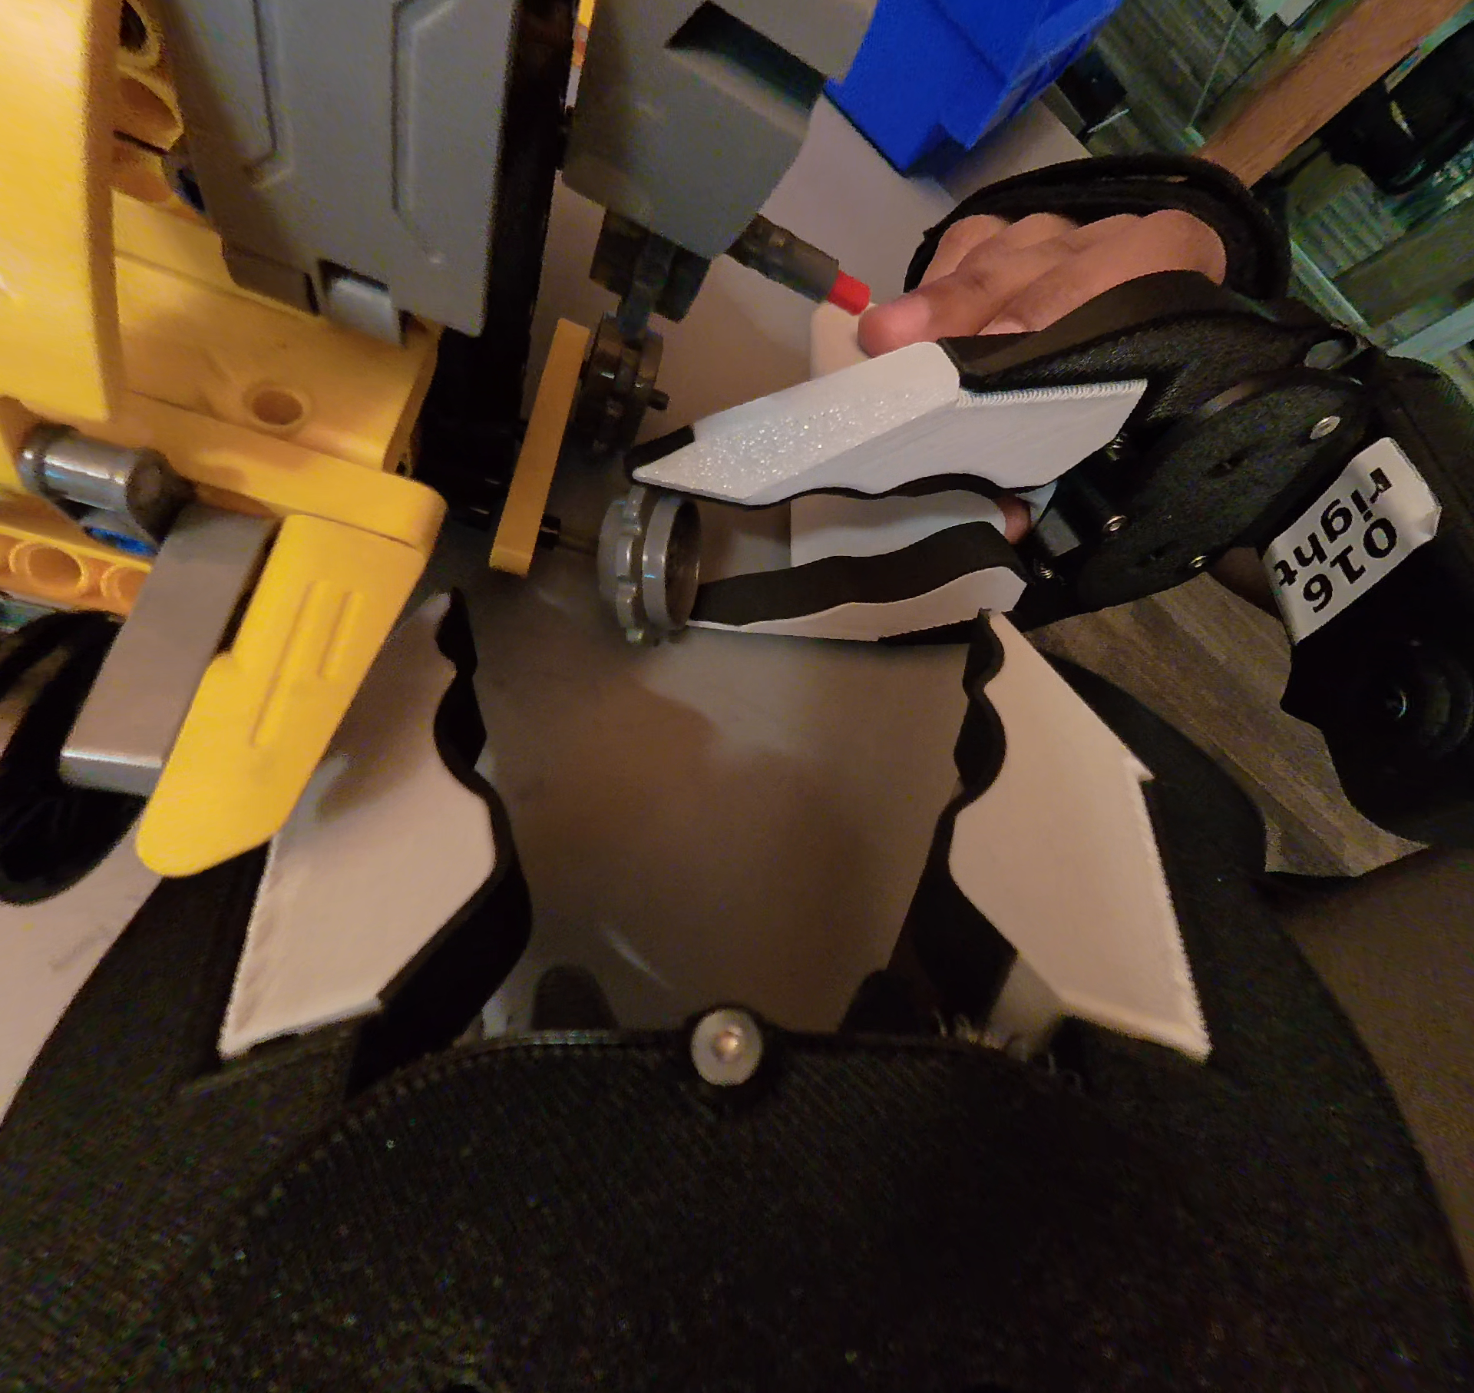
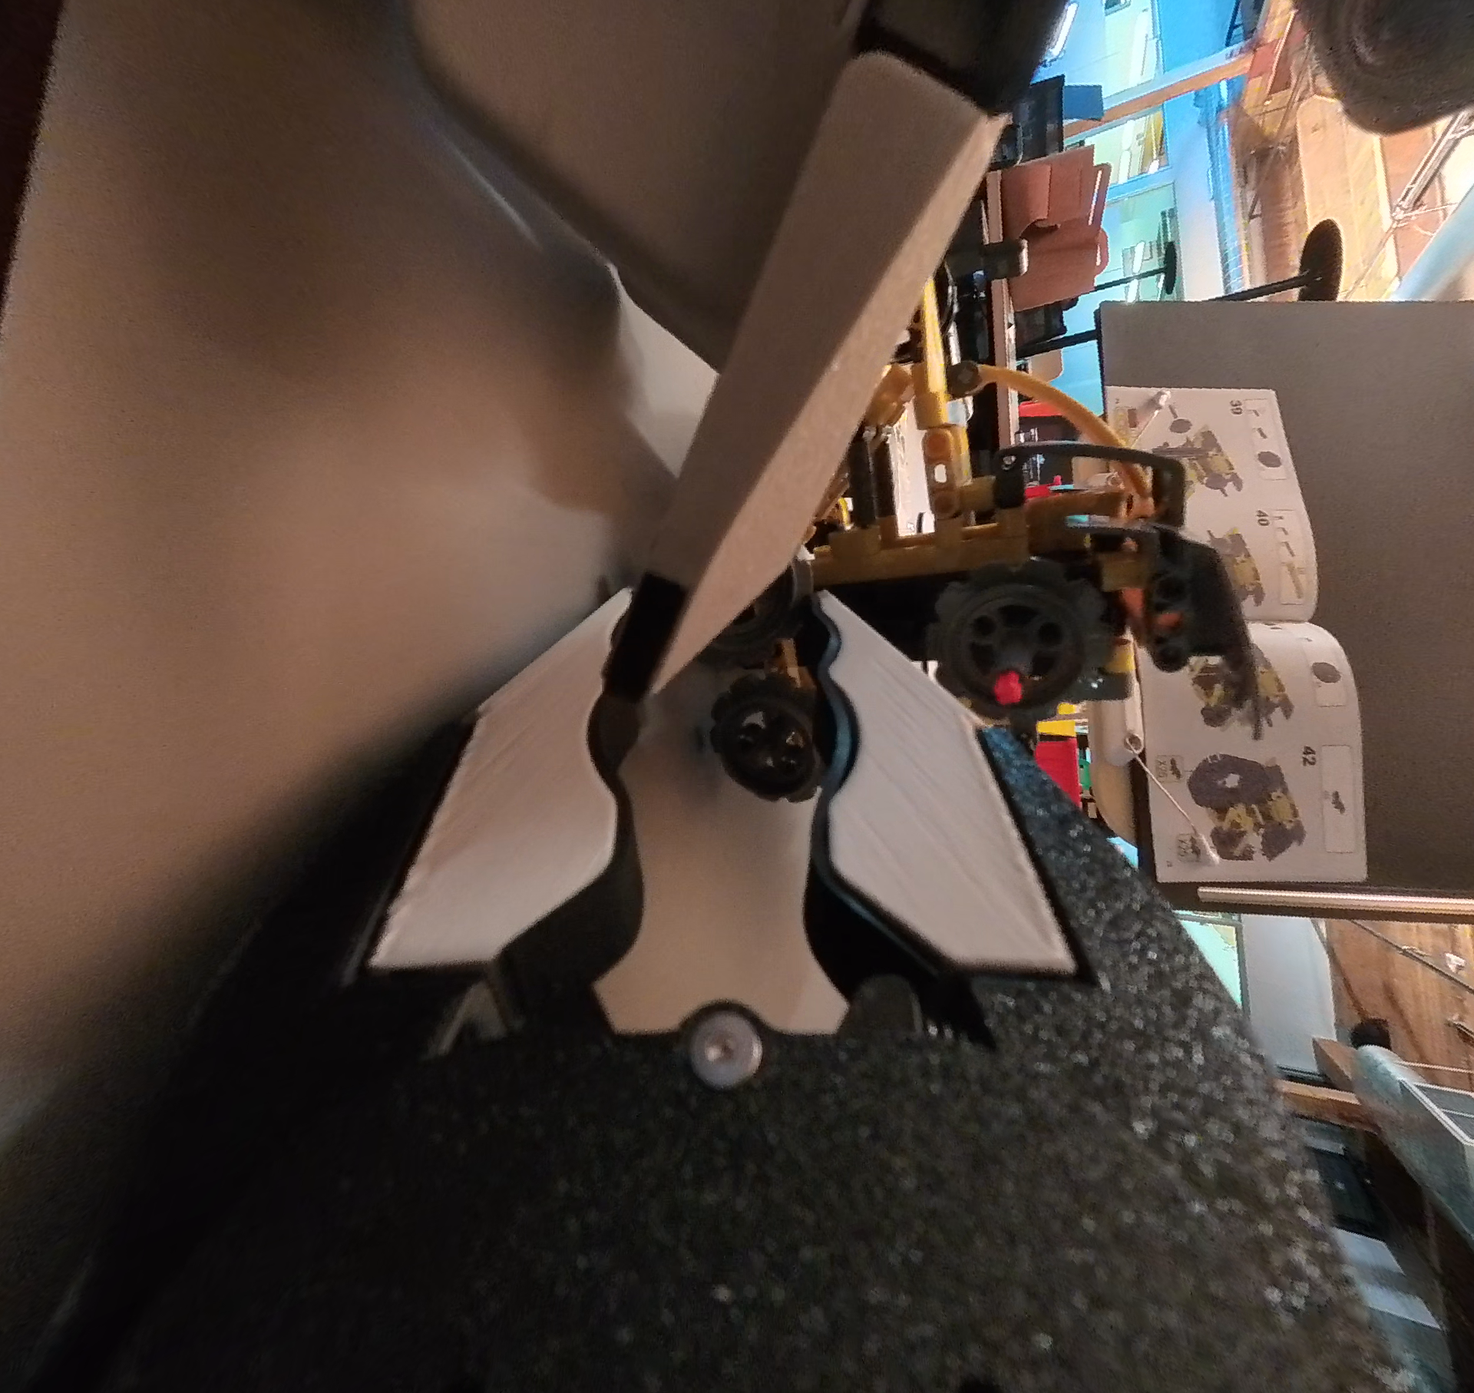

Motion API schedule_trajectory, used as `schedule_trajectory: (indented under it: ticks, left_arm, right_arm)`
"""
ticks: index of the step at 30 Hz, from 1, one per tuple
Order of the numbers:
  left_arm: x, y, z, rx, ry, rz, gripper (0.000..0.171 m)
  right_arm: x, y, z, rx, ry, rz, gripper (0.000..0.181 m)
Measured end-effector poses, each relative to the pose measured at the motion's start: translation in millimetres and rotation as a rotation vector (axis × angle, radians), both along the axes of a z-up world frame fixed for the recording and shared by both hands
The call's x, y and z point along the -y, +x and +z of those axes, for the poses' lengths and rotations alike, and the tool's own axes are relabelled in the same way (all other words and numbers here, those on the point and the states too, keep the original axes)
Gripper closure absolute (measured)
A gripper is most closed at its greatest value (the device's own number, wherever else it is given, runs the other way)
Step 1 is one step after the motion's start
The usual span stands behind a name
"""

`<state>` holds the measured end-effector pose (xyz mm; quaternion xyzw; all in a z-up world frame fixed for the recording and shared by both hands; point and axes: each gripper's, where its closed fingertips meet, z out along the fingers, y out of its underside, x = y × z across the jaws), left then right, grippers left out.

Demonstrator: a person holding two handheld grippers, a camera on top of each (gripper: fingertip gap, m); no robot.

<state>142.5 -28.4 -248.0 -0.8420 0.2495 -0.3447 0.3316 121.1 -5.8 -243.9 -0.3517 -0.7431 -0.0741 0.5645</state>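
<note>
A yellow and grey toy brick vehicle (image 1: pixel 319 238) fills the upper left of the left wrist view. It also shows in the right wrist view (image 2: pixel 997 549), turned sideways. My right gripper (image 1: pixel 678 541) comes in from the right, rolled on its side. It is shut on a small grey wheel (image 1: pixel 650 569) beside a yellow plate on the vehicle's underside. In the right wrist view the wheel (image 2: pixel 766 748) sits between my right gripper's (image 2: pixel 730 621) fingers. My left gripper (image 1: pixel 718 621) is wide open and empty just below the wheel. One of its fingers (image 2: pixel 837 317) crosses the right wrist view.
A blue bin (image 1: pixel 981 22) stands behind the vehicle on the grey table (image 1: pixel 718 756). A red-tipped axle (image 1: pixel 845 292) sticks out of the vehicle near a person's hand (image 1: pixel 1037 270). An open instruction booklet (image 2: pixel 1244 637) lies beyond a mounted black wheel (image 2: pixel 1009 637). The grippers are tip to tip, or close to it.
</note>
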Motion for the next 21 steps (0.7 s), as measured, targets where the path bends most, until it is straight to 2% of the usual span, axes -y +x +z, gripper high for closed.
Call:
schedule_trajectory:
  ticks: [16,19,21]
  left_arm:
    - [1.1,5.7,-1.1,-0.009,0.0,-0.03,0.059]
    - [-1.9,2.8,-1.5,-0.003,-0.013,-0.006,0.075]
    - [-6.4,-3.2,-4.5,-0.018,-0.026,0.036,0.095]
  right_arm:
    - [-2.0,-0.7,-0.2,0.014,0.055,-0.032,0.142]
    - [-2.2,-0.9,-1.1,0.03,0.04,-0.05,0.142]
    - [-2.5,-0.8,-1.3,0.037,0.025,-0.055,0.142]
